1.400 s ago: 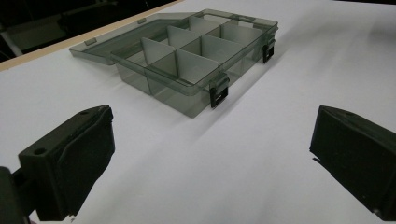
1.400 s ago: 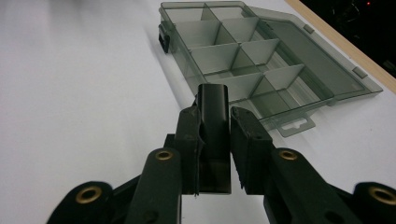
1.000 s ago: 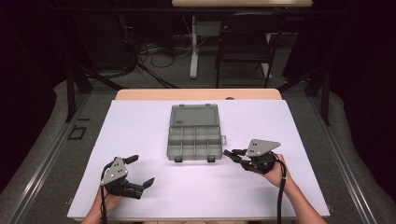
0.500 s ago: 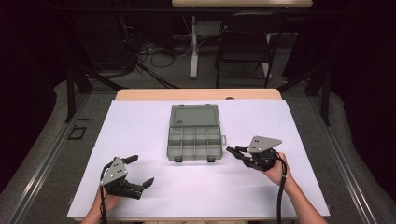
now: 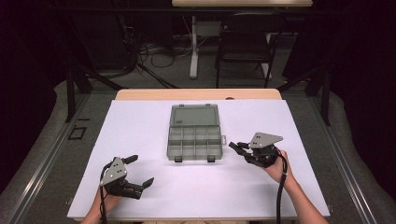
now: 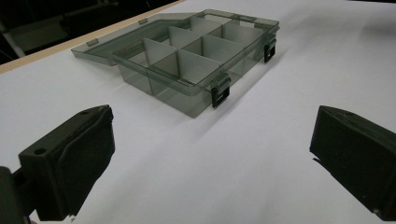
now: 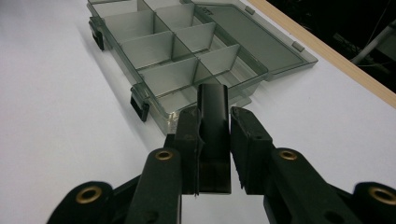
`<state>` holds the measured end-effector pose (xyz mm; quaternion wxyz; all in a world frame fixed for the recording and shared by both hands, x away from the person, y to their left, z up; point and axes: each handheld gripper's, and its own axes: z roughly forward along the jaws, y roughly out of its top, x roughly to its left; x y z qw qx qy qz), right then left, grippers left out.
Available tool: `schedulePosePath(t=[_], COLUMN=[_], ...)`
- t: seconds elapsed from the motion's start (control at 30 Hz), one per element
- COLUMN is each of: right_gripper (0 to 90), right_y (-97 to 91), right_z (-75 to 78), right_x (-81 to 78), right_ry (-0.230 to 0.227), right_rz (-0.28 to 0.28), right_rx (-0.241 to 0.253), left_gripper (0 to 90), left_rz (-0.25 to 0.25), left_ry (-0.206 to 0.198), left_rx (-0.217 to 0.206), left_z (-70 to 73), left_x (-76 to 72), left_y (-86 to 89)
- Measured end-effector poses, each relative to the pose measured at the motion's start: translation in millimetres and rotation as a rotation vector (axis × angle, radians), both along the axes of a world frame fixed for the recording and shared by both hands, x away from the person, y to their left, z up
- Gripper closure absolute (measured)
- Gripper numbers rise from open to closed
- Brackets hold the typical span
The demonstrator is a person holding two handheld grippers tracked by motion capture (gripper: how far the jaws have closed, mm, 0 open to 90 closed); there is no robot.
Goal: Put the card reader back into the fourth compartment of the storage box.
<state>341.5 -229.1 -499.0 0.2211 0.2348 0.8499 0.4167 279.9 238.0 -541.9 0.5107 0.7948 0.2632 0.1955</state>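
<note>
Item, nearest edge: left gripper (image 5: 141,170), held low over the white sheet (image 5: 140,126), jaws wide apart with nothing between them; no shift from its place of a second ago is noted. Item, a little farther and to the right: right gripper (image 5: 235,146), jaws drawn together and clamped on a small black block (image 7: 213,100), which is carried upright between the pads. The tips are pointed at the near right corner of the compartment box (image 5: 194,148), just beside it but apart from it; against the pictures of a second ago only a slight creep toward that corner is recorded. Item, middle of the sheet: the box, smoke-grey and see-through, set flat, all compartments seen empty, two black latches (image 6: 220,91) hanging at its front wall. Its lid (image 5: 194,115) is laid fully back on the sheet behind. Item, beyond: wooden table edge (image 5: 196,94), then a dark chair (image 5: 243,44) on the floor. Since so little has been altered, the work is judged to be paused just short of delivery: the block is not yet placed, and a short carry over the front wall into a compartment is judged to be called for.
</note>
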Motion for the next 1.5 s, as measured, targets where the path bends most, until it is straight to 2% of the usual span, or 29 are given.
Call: schedulePosePath(t=[0.23, 0.83, 1.5], right_gripper=[73.3, 73.4, 73.4], right_y=[3.2, 11.1, 18.1], right_z=[1.0, 7.9, 9.5], right_x=[6.6, 19.7, 35.9], right_ry=[0.009, -0.002, 0.002], right_rz=[-0.025, -0.089, -0.15], right_rx=[-0.001, 0.009, -0.002], left_gripper=[0.2, 0.2, 0.2], left_rz=[-0.005, 0.001, 0.012], left_ry=[-0.002, -0.001, 0.003], left_rx=[0.005, 0.005, -0.002], left_z=[0.0, -0.2, -0.3], left_x=[-0.4, 0.5, 0.3], left_y=[-1.3, -1.8, -1.2])
